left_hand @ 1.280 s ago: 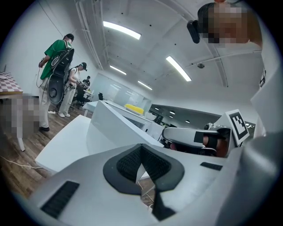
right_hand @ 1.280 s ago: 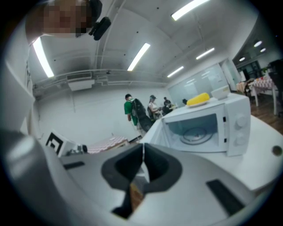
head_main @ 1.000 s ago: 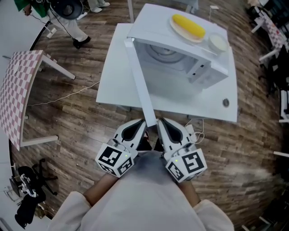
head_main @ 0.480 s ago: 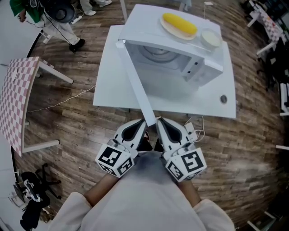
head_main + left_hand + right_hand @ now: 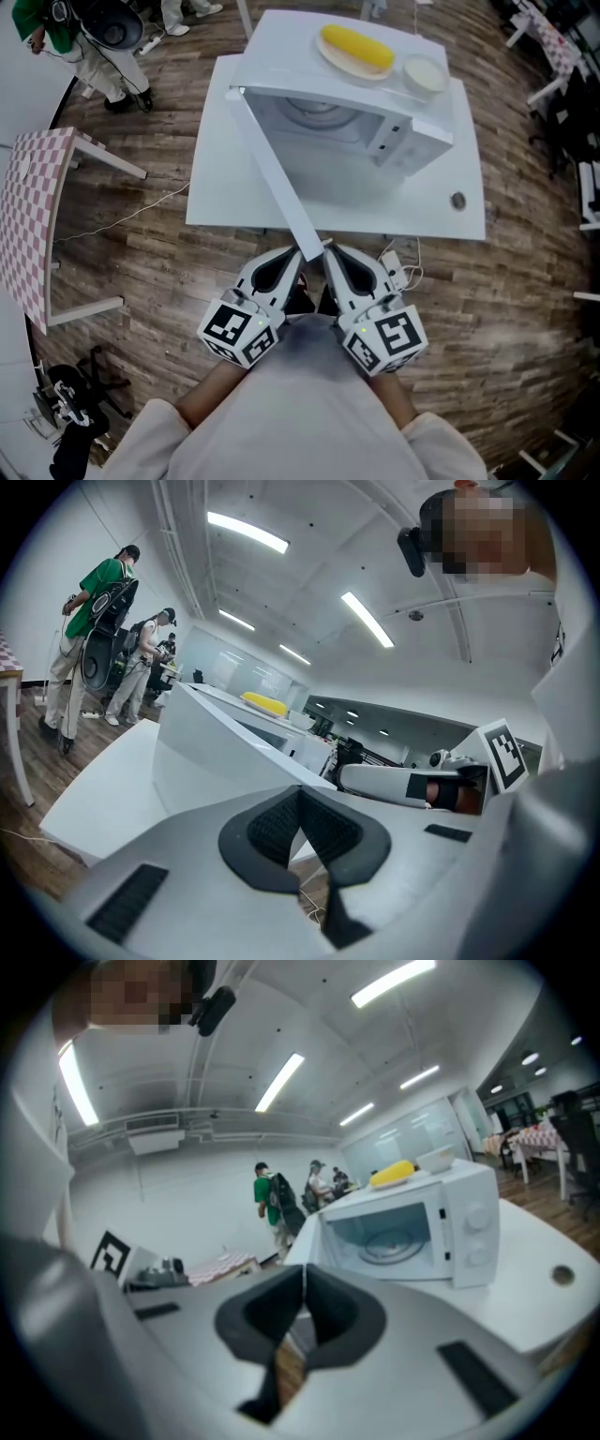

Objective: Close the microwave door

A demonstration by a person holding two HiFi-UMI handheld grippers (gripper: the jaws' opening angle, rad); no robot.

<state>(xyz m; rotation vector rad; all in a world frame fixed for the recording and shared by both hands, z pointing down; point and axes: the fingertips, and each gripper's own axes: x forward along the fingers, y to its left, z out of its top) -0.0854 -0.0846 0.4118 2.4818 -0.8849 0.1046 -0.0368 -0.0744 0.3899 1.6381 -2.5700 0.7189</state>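
The microwave point(image 5: 405, 141) has shifted leftward in the head view.

1. Microwave point(image 5: 394, 141), its door point(image 5: 277, 192) and the table point(image 5: 220, 178): all white.
2. Oblong thing point(image 5: 356, 49) on top of the microwave: bright yellow. Bowl point(image 5: 424, 73): white.
3. Floor point(image 5: 141, 248): brown wood planks, streaky grain.
4. Side table point(image 5: 28, 211): pink-and-white check.
5. Left gripper point(image 5: 296, 255), right gripper point(image 5: 330, 251): pale grey shells, black pads, black-and-white square markers on the cubes.
6. Person point(image 5: 98, 583): green top.
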